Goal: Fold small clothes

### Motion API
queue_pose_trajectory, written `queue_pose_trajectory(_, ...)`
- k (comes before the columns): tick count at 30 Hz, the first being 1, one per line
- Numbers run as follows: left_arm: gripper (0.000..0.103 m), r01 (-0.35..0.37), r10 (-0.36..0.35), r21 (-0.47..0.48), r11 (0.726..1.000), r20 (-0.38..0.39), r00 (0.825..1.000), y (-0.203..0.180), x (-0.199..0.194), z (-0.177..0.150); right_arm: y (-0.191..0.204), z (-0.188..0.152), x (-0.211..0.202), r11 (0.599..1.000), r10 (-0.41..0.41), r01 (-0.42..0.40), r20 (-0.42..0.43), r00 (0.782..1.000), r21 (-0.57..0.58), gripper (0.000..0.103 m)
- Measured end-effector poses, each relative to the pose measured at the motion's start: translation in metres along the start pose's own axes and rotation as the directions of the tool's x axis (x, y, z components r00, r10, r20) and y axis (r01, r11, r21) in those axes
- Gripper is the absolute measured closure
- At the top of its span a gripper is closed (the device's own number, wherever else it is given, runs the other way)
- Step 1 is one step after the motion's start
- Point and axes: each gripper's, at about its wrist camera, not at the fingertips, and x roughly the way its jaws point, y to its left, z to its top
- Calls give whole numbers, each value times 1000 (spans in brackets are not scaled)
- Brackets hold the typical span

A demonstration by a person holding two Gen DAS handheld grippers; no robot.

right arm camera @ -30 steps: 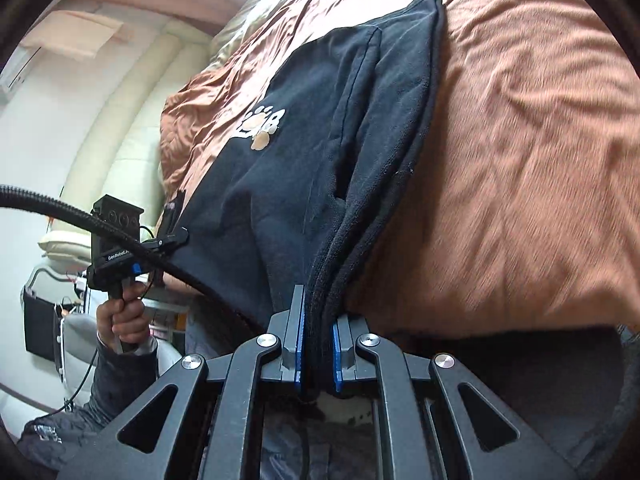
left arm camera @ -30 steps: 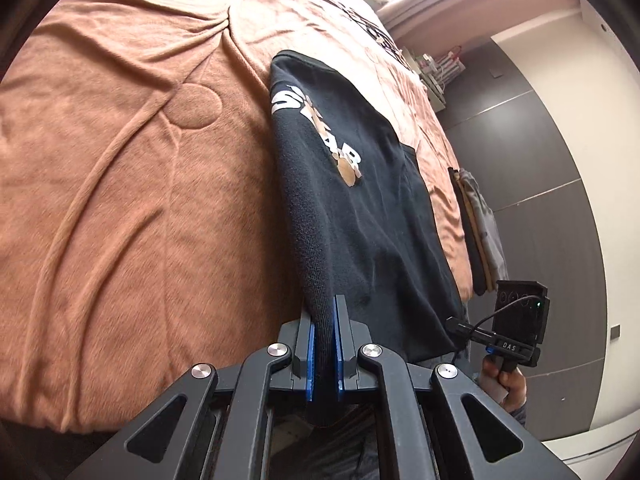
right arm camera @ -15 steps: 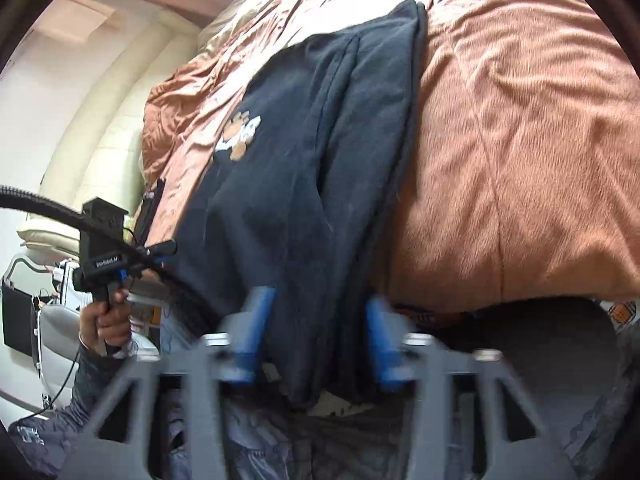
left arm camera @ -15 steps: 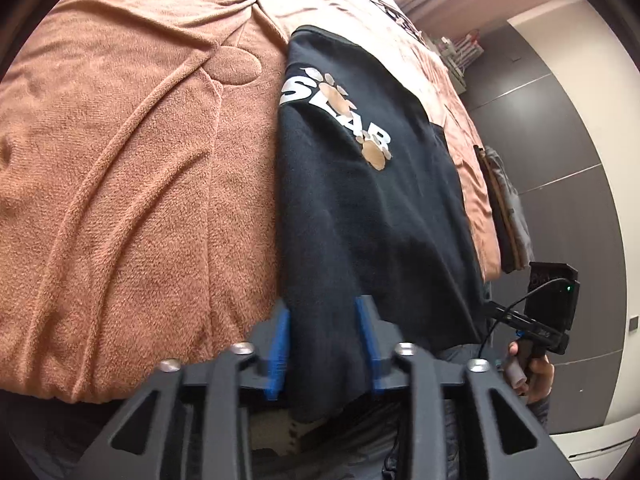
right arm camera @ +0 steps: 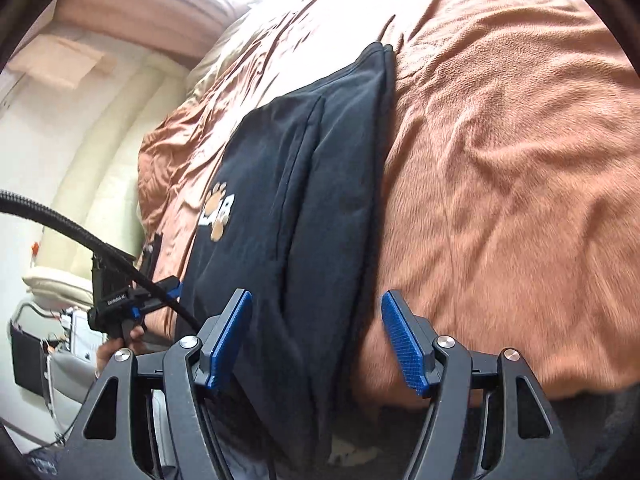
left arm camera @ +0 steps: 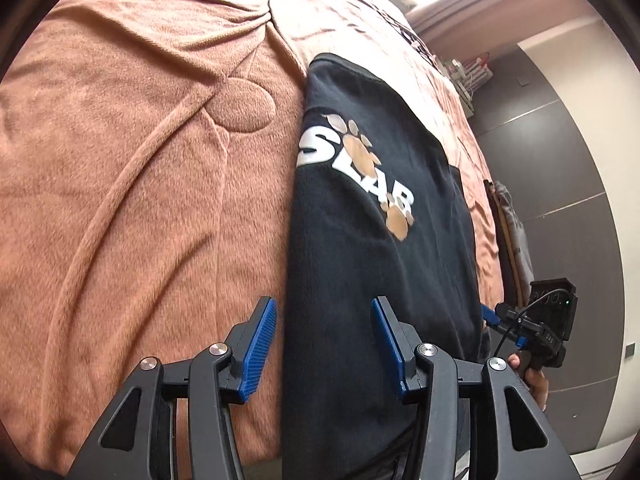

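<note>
1. Left wrist view: the left gripper (left arm camera: 323, 342) has its jaws released and opening (last 2 readings differ by over 2). The near hem of the black garment (left arm camera: 372, 240) lies between the blue pads (left arm camera: 258, 350), and neither pad presses on it.
2. The garment lies folded lengthwise on the bed's rust-brown blanket (left arm camera: 132, 184), and its near end hangs over the bed's front edge. To its left is a wide stretch of bare blanket with stitched curves. To its right only a narrow strip of blanket shows before the bed's side edge.
3. White letters on the garment read "SLAB", among tan paw prints (left arm camera: 400, 222).
4. Only this view shows the dark grey wall panels (left arm camera: 560, 184) and the right gripper's (left arm camera: 490, 316) rear housing, held in a hand (left arm camera: 532, 376) at the garment's right corner.
5. Right wrist view: the right gripper (right arm camera: 316, 340) is also released, jaws apart around the garment's (right arm camera: 304, 208) layered fold edge, with no pad clamping.
6. Bare blanket (right arm camera: 512, 160) fills the right side.
7. Only this view shows a black cable (right arm camera: 100, 248), a cream padded headboard (right arm camera: 92, 152) and the left gripper (right arm camera: 176, 292) from behind. Here just "LAB" can be read.
</note>
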Motion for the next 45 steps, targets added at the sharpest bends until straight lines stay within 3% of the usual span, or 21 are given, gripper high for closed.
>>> queue_pose_trajectory(6,53,21,-20,-30,999,6,1000,3,14,23,-10,-6,19,998,52,-52,-3,999,22,37)
queue_pose_trajectory(14,58,13,-12,-48,999,11,1000,0,34,61,-24,24,34,996,84,-84,-10,996,37,42)
queue_pose_trajectory(17,61,10,-9,-50,999,11,1000,-1,40,75,-28,35,41,996,82,-81,-19,996,36,49)
queue_pose_trajectory(23,67,6,-5,-58,998,15,1000,-2,51,105,-32,57,51,994,105,-104,-28,994,31,50)
queue_pose_trajectory(33,73,-11,12,-57,998,21,1000,-12,68,149,-26,79,73,996,90,-90,-57,994,-15,51)
queue_pose_trajectory(42,81,-22,22,-84,996,5,1000,-13,89,173,-21,85,77,997,73,-74,-46,996,-8,59)
queue_pose_trajectory(45,89,-12,12,-86,996,4,1000,-13,87,173,-17,83,72,998,57,-58,-31,998,-20,68)
